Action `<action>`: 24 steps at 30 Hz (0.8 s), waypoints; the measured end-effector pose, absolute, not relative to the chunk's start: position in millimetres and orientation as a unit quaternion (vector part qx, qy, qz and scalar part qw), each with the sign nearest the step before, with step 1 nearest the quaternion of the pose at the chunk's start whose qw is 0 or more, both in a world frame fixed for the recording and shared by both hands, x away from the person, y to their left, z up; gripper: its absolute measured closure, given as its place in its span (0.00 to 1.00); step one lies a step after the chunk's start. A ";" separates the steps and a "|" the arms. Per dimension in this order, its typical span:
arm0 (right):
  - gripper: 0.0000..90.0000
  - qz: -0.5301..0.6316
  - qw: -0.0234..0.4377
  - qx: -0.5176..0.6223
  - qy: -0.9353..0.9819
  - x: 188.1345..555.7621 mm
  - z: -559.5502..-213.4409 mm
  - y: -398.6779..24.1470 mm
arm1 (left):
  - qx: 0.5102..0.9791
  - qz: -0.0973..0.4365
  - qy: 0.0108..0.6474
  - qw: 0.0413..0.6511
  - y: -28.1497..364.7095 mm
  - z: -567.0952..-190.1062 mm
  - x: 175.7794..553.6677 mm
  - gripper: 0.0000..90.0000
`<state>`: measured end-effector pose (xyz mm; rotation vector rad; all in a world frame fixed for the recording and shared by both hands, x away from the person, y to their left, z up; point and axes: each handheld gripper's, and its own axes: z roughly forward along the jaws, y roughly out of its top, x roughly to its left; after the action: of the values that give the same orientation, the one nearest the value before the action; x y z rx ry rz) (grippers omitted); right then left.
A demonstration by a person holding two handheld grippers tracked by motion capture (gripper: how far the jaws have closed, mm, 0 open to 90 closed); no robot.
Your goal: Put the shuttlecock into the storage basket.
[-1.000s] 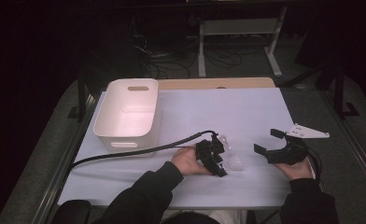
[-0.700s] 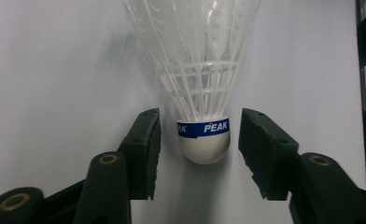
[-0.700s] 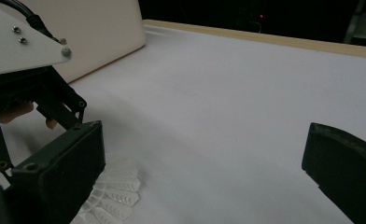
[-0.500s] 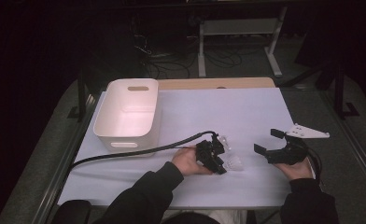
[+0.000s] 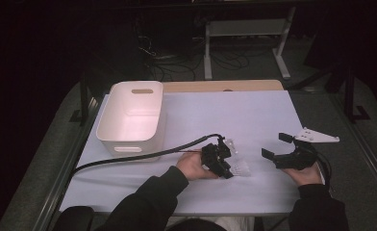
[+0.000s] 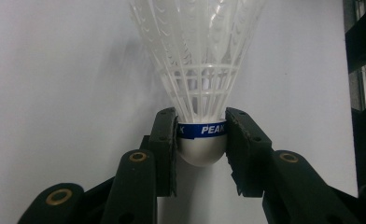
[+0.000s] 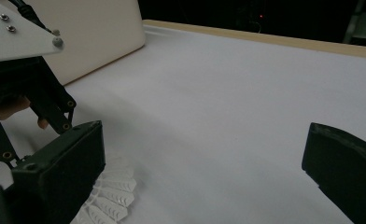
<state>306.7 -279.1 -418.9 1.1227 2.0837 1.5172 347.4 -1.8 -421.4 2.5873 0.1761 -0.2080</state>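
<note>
- The left tool (image 6: 200, 154) is clamped on a shuttlecock (image 6: 200, 79), one jaw on each side of its rounded white cap, right at the blue band printed "PEAK".
- The shuttlecock's skirt points away from the tool; in the high view it lies low over the bench (image 5: 244, 115), near the front edge, between the two hands. Whether it touches the bench I cannot tell.
- The right tool (image 5: 279, 151) stands with its jaws wide apart and nothing between them, just beside the skirt, resting low by the bench's right front corner.
- Handling, as a judgement: the shuttlecock looks very light; the cap is the firm part and the right place to grip. The ribbed plastic skirt looks thin and springy, so it would likely bend or crack if squeezed.
- The smooth cap could slip from the jaws if the grip eased.
- A white bin (image 5: 131, 115) with cut-out handles sits open at the bench's left rear, well apart from both tools.
- The bench has a plain pale cover with a wooden strip along its far edge.
- The room beyond is dark, with cables on the floor and a metal stand (image 5: 246, 33).
</note>
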 end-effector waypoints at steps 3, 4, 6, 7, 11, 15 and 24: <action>0.00 0.532 0.165 0.394 0.731 306.8 -419.0 -279.1 | 0.959 -0.078 0.063 0.266 -1.1 -418.3 346.6 0.73; 0.00 0.532 0.164 0.394 0.731 306.8 -419.0 -279.1 | 0.959 -0.078 0.063 0.267 -0.8 -417.4 346.4 0.73; 0.00 0.532 0.165 0.394 0.731 306.7 -418.9 -279.1 | 0.959 -0.079 0.062 0.265 -0.2 -415.4 346.0 0.73; 0.00 0.532 0.165 0.394 0.731 306.7 -418.9 -279.2 | 0.959 -0.079 0.061 0.266 0.1 -414.1 346.1 0.73; 0.00 0.533 0.164 0.394 0.731 306.6 -418.9 -279.2 | 0.958 -0.076 0.059 0.271 1.9 -408.2 346.0 0.73; 0.00 0.533 0.165 0.394 0.731 306.4 -418.7 -279.3 | 0.957 -0.074 0.056 0.274 4.2 -401.8 345.7 0.73; 0.00 0.533 0.163 0.396 0.730 306.6 -418.9 -279.4 | 0.957 -0.060 0.054 0.280 10.9 -384.0 342.6 0.73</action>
<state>306.6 -279.4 -418.9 1.1300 2.0818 1.5191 342.6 10.9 -384.0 2.5653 0.1445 -0.1599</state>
